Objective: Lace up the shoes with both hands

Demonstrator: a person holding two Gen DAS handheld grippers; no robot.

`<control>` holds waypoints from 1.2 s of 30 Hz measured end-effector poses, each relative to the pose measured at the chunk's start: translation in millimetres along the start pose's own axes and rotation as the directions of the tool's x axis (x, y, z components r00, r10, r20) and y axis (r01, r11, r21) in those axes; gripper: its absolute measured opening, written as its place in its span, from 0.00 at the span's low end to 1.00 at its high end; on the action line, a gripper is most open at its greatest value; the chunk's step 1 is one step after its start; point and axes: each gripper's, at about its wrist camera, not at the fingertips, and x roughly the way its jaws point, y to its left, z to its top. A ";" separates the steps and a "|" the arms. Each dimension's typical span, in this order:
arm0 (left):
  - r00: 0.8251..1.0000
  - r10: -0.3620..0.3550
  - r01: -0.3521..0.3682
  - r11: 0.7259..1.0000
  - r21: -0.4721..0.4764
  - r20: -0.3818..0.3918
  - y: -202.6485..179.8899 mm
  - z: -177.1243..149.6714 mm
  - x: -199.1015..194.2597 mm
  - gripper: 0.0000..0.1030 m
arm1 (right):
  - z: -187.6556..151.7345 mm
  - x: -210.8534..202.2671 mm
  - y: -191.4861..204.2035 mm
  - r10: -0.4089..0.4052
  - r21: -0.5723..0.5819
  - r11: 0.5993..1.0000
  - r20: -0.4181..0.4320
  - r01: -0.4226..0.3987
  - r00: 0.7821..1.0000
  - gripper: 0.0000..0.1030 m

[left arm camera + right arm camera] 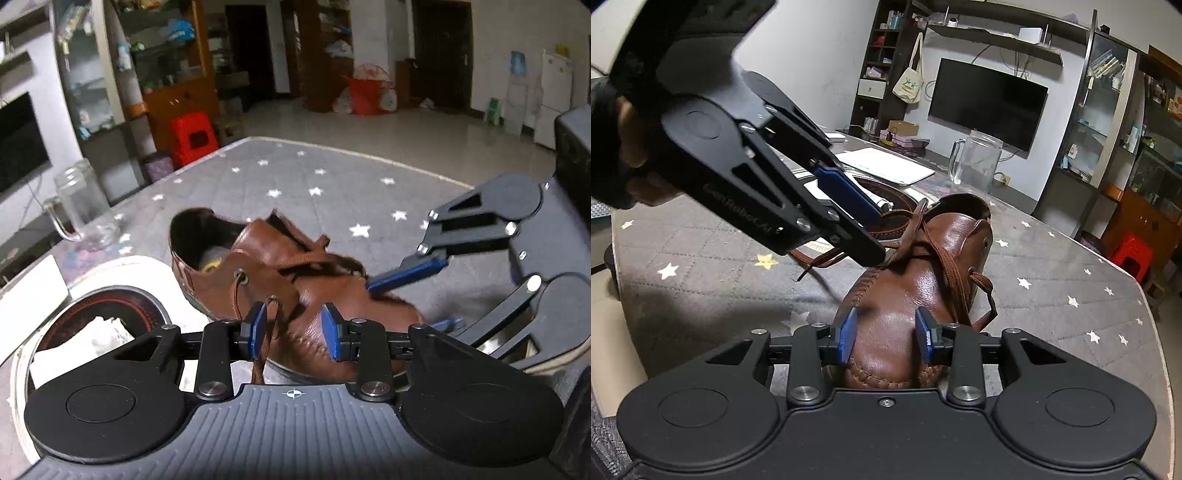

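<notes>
On the grey star-patterned table cover (332,177) lies a brown leather shoe (288,273), its opening toward the far left in the left wrist view and its toe near the right. A brown shoelace (267,332) hangs from an eyelet on the near side of the shoe and passes loosely between the blue pads of the left gripper (295,332), whose jaws stand apart and do not press on it. From the right, the right gripper (408,295) reaches in with its upper blue finger over the shoe's vamp.

Seen from the right wrist, the right gripper (886,336) has its jaws spread, one either side of the toe, with no grip visible. The left gripper (864,229) comes from the upper left toward the laces. A glass mug (83,205) stands on the far left of the table, well apart from the shoe.
</notes>
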 end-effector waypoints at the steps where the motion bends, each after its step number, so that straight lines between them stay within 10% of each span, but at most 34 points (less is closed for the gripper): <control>1: 1.000 -0.009 0.009 1.000 -0.003 -0.011 3.8 -0.8 3.1 0.34 | -0.2 -0.6 -0.4 0.002 0.000 1.000 0.000 -0.002 1.000 0.41; 12: 0.990 -0.110 0.108 0.994 -0.030 -0.089 22.1 -12.5 16.2 0.38 | 0.0 -2.1 -6.9 0.020 0.009 1.000 -0.002 -0.020 1.000 0.44; 18: 0.977 -0.196 0.192 0.980 -0.051 -0.088 13.9 -11.2 12.4 0.21 | 0.1 -4.8 -8.6 0.009 0.013 1.000 0.001 -0.009 1.000 0.45; 36: 0.974 -0.173 0.212 0.917 -0.337 0.143 19.1 19.7 0.4 0.13 | -1.4 -14.6 -15.1 -0.029 0.039 0.999 0.020 0.028 0.999 0.46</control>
